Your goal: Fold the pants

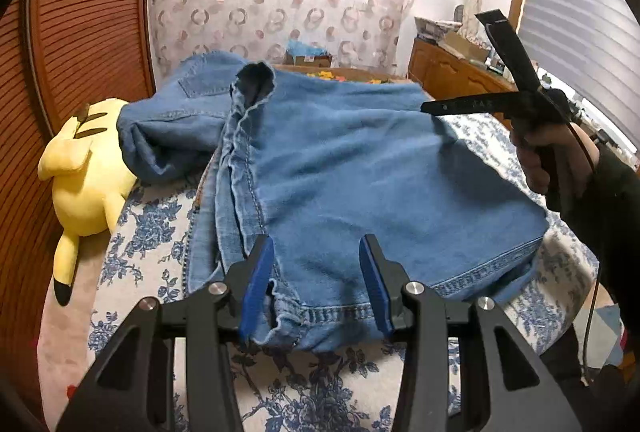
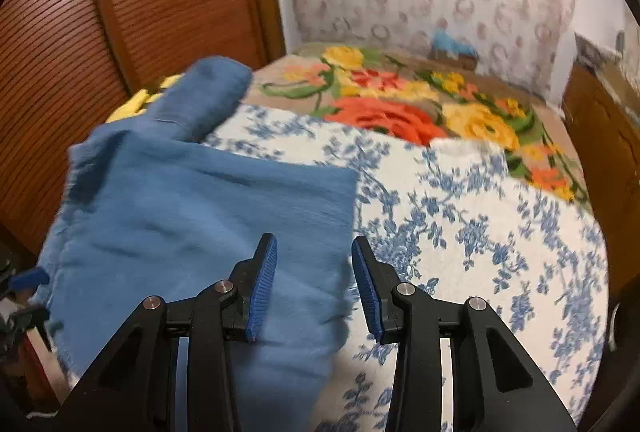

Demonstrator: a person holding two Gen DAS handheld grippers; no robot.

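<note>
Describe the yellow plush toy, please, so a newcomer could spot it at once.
Start at the bed with the blue floral bedspread. At its left edge, beside the wooden slatted door, lies the Pikachu plush. It alone is bright yellow, touching the denim pants.

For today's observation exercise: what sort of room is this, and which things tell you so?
Most likely a bedroom: jeans lie on a bed with a floral bedspread, a yellow plush toy beside them, and a wooden dresser.
</note>
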